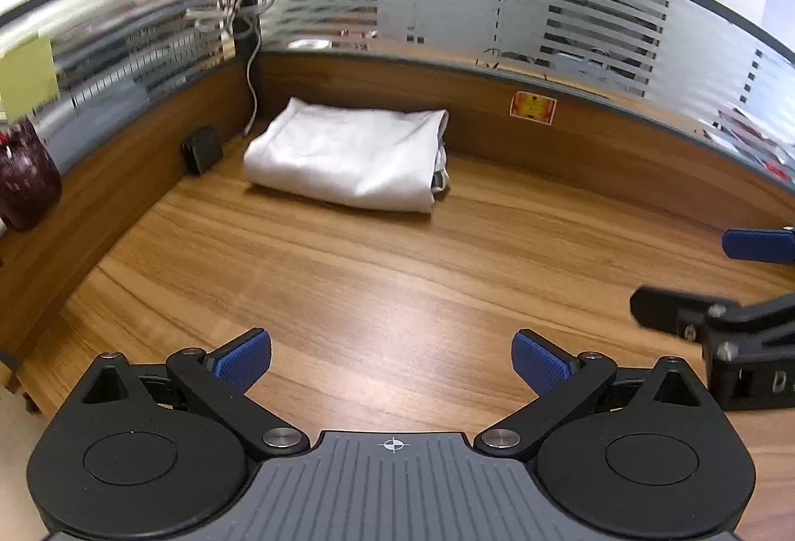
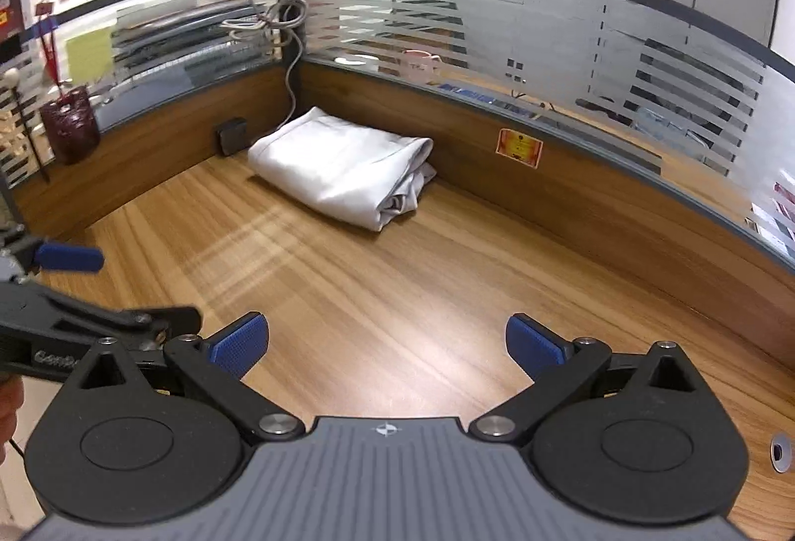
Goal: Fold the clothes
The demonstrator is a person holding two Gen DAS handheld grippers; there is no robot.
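Observation:
A white garment point(image 1: 348, 156) lies folded into a compact bundle near the back corner of the wooden desk point(image 1: 397, 282); the right wrist view shows the same garment point(image 2: 338, 166) with layered edges at its right end. My left gripper point(image 1: 392, 364) hovers over the near part of the desk, open and holding nothing, well short of the bundle. My right gripper point(image 2: 387, 349) is likewise open, holding nothing and far from the cloth. Each gripper shows at the edge of the other's view: the right one point(image 1: 715, 277) and the left one point(image 2: 99, 292).
Wood and frosted-glass partitions point(image 1: 497, 19) wall the desk at the back and left. A black box point(image 1: 201, 149) sits in the corner under hanging cables point(image 1: 238, 4). A dark red jar point(image 1: 25, 178) stands on the left ledge. A grommet hole point(image 2: 780, 454) lies at near right.

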